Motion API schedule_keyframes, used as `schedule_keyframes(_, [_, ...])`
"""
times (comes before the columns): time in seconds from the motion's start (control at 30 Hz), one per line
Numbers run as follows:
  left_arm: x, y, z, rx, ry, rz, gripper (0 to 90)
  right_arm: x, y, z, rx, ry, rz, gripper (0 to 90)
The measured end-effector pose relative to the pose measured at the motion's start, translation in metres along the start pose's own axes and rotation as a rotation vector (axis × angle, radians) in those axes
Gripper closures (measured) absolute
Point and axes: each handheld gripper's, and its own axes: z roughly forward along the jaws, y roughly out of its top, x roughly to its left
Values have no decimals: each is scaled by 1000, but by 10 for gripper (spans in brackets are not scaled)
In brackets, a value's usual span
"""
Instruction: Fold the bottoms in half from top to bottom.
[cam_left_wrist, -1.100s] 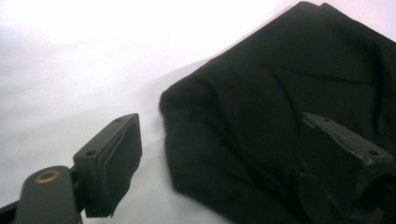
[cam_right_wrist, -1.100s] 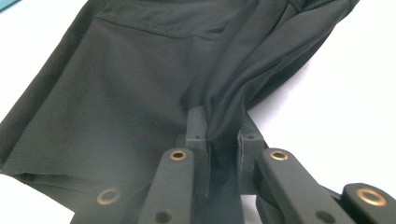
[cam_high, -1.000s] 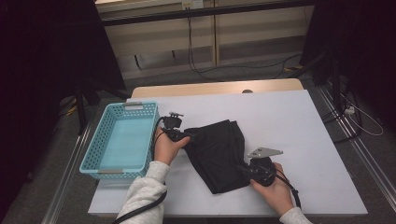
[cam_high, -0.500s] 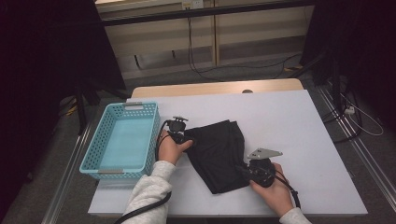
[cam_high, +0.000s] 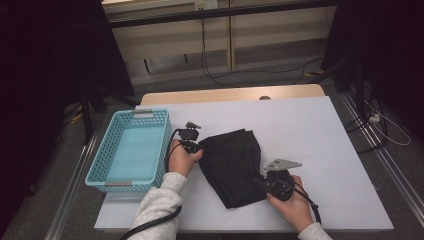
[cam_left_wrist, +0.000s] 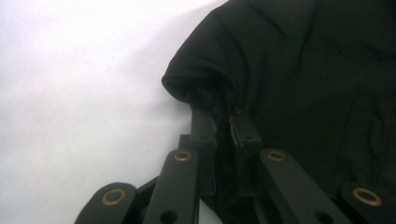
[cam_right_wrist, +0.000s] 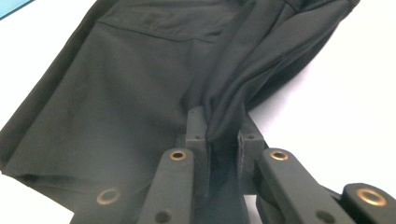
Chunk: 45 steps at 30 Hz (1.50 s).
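Gripping the near right edge of the black garment (cam_high: 232, 167), the right gripper (cam_high: 263, 184) sat closest to the person, its jaws clenched on a bunched fold of the cloth; in the right gripper view the right gripper (cam_right_wrist: 223, 128) had that fold squeezed between its two pads, with the rest of the garment (cam_right_wrist: 130, 84) spreading away over the white table (cam_right_wrist: 355, 74). The right hand (cam_high: 292, 205) held the tool low at the table's near side, a grey plate on top of it. A little farther off and to the left, the left hand (cam_high: 181, 159) in a pale sleeve (cam_high: 157, 210) held the left gripper (cam_high: 196, 148) against the garment's left edge. Its jaws had just been closing, and in the left gripper view the left gripper (cam_left_wrist: 222, 122) pinched a rounded fold of the garment (cam_left_wrist: 299, 74) between them, the cloth bulging just beyond the tips. The garment lay crumpled and partly folded in the middle of the white table (cam_high: 310, 130), between the two tools. Just beside the left hand, on the table's left side, stood a turquoise basket (cam_high: 107, 150). Beyond the table's far wooden edge, cables (cam_high: 215, 65) trailed across the floor.
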Motion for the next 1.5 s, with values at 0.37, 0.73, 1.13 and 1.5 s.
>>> schedule_keyframes(0.37, [-16, 36, -26, 161, 46, 57, 833, 3, 5, -6, -31, -5, -7, 814])
schedule_keyframes(0.73, [-13, 49, -41, 244, 83, 62, 833, 9, 10, -12, -73, 2, -15, 815])
schedule_keyframes(1.13, [-18, 65, -68, 314, 119, 100, 833, 25, 15, -9, -105, -4, -61, 816])
schedule_keyframes(1.5, [-16, 77, -91, 312, 140, 102, 833, 38, 26, -12, -155, 1, -70, 816])
